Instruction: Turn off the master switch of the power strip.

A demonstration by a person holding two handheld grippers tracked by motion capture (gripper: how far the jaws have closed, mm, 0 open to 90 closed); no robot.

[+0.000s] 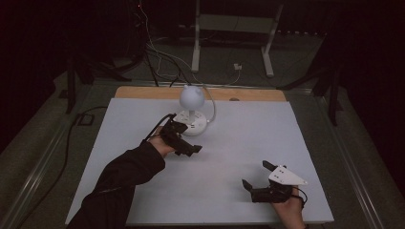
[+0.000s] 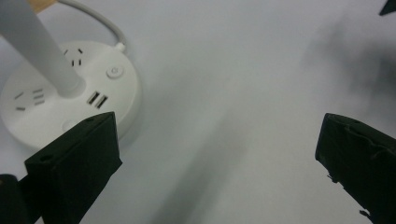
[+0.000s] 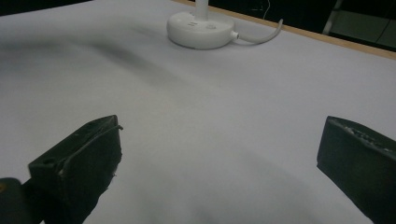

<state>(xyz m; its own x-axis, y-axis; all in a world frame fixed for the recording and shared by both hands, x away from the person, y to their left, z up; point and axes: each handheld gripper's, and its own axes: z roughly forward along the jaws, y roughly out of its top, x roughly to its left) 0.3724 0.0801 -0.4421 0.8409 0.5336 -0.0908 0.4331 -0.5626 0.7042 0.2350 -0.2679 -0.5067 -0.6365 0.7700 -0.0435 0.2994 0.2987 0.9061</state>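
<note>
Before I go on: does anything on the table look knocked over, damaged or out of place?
Nothing stands out. The white lamp stands upright on its round socket base near the table's far edge, cord trailing off behind. Both hand-held grippers, left and right, are open over bare white tabletop.

white lamp, white table cover, black claws

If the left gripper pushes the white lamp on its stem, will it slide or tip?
Probably slide first: the lamp stands on a wide, flat round base. A high push could tip it, since the round head sits above. Its cable may drag.
</note>
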